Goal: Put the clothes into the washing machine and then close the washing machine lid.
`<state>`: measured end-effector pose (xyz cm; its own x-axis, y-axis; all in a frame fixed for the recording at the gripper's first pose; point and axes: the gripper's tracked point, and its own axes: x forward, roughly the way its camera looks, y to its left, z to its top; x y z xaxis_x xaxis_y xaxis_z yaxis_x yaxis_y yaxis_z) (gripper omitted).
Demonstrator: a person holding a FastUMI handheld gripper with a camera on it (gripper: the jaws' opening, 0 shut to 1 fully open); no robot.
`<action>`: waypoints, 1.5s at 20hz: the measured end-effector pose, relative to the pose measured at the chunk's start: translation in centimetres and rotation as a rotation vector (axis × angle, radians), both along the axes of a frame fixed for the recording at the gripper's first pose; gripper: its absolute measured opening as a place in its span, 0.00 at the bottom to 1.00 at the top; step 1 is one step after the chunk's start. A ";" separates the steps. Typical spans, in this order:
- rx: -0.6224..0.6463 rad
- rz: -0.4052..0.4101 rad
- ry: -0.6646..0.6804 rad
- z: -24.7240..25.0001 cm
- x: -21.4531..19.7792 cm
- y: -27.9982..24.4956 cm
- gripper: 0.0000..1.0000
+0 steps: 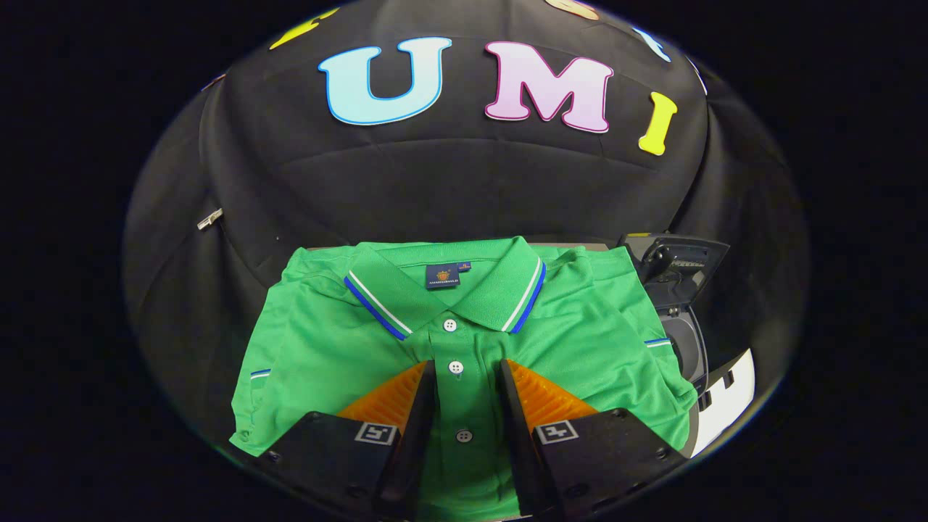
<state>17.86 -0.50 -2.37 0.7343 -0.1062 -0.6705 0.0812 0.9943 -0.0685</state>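
Green polo shirt (464, 326) spread flat, collar (446, 286) away from the gripper (466, 377), blue and white stripes along collar edge and sleeve cuffs. Fingers apart, hovering over the button placket, one to each side of it, a white button (455, 367) between the tips; contact with the cloth cannot be told. Small dark label (442, 275) inside the collar. Just beside the shirt's right sleeve, a washing machine (685, 341) with its dark lid (678, 264) raised and the round opening showing. Black cloth wall (435, 181) beyond the shirt.
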 end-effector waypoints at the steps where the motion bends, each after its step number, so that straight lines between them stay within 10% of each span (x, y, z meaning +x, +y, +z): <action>1: -0.002 -0.004 0.007 0.1 -0.3 0.0 0.55; 2: -0.019 -0.011 0.000 -0.2 -0.1 -0.2 0.54; 4: -0.054 0.009 -0.005 0.4 0.2 -0.1 0.12; 30: -0.138 0.009 -0.448 13.0 -2.3 1.1 0.05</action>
<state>15.55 0.58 10.62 0.9493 -0.1649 -0.2676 0.1248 0.9791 -0.1606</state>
